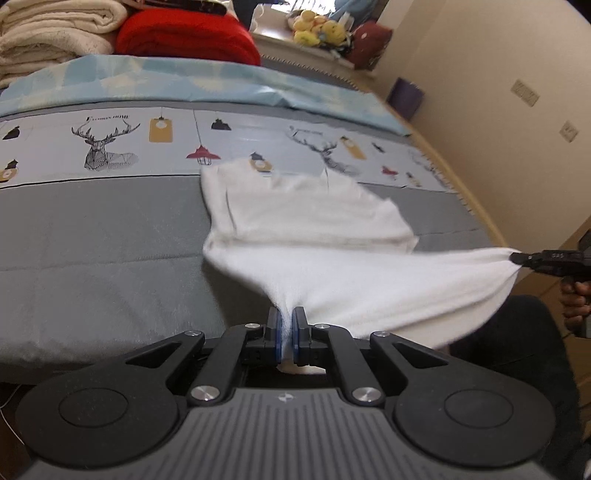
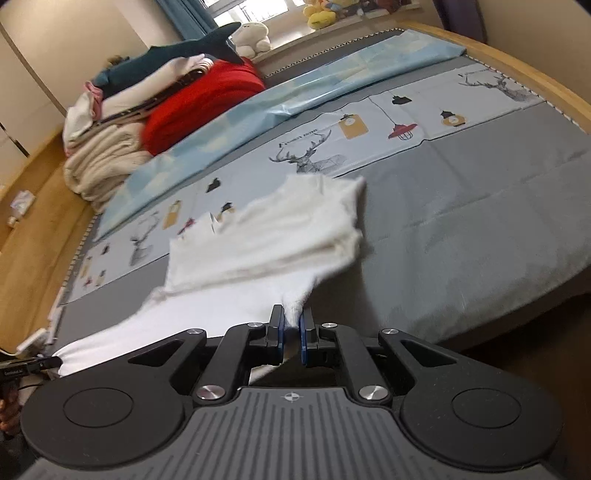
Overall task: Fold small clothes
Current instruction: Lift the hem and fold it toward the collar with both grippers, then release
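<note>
A small white garment (image 1: 314, 229) lies partly folded on the grey bed cover, its near edge lifted and stretched between both grippers. My left gripper (image 1: 287, 317) is shut on one near corner of the cloth. My right gripper (image 2: 291, 320) is shut on the other near corner of the white garment (image 2: 273, 236). The right gripper also shows at the far right of the left wrist view (image 1: 517, 257), pinching the cloth. The left gripper shows at the far left of the right wrist view (image 2: 55, 362). The far half of the garment rests flat on the bed.
The bed (image 1: 92, 251) has a grey cover with a printed deer band and a light blue sheet (image 1: 184, 79) behind. A red blanket (image 1: 188, 35) and cream folded towels (image 1: 48, 29) are stacked at the far side. Plush toys (image 1: 317, 29) sit on a sill.
</note>
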The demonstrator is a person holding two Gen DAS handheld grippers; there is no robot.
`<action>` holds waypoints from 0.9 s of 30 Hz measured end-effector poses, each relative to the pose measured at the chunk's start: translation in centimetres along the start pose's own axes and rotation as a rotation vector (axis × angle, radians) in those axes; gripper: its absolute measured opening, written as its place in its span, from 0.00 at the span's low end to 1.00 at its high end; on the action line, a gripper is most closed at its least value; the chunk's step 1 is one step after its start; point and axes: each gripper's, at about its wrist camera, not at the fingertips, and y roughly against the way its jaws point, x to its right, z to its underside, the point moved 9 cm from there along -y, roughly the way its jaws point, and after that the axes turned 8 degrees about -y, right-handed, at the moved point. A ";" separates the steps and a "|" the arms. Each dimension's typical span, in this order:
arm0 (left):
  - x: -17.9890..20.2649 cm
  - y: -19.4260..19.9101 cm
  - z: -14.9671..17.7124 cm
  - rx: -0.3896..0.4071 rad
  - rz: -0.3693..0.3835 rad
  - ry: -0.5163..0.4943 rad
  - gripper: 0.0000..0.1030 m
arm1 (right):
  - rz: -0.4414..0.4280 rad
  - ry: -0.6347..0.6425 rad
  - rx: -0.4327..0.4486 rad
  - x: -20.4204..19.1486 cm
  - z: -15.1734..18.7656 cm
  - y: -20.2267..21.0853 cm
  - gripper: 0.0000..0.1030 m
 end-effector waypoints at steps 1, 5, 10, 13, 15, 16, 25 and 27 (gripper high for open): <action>-0.2 0.2 -0.1 0.002 0.004 0.007 0.05 | -0.015 -0.024 -0.004 0.2 0.0 0.1 0.07; -1.9 -3.1 -2.4 -0.008 -0.018 0.024 0.05 | -0.001 -0.051 -0.004 0.6 -1.8 -2.6 0.07; -6.7 -12.7 -7.1 -0.078 -0.087 0.048 0.06 | 0.091 -0.033 -0.004 0.9 -7.6 -11.0 0.07; -10.0 -18.5 -9.7 -0.101 -0.119 0.110 0.07 | 0.155 -0.036 0.007 1.3 -11.2 -16.2 0.07; -12.3 -20.8 -10.8 -0.075 -0.148 0.182 0.08 | 0.184 -0.055 0.102 1.9 -13.5 -18.3 0.08; -13.4 -21.2 -11.0 -0.065 -0.158 0.226 0.10 | 0.222 -0.083 0.173 2.8 -14.5 -18.8 0.10; -16.6 -23.7 -9.4 -0.141 -0.170 0.384 0.37 | 0.223 -0.079 0.028 5.1 -11.6 -24.0 0.24; -16.7 -24.8 -8.5 -0.183 -0.168 0.381 0.38 | 0.239 -0.010 -0.001 4.8 -10.9 -25.0 0.26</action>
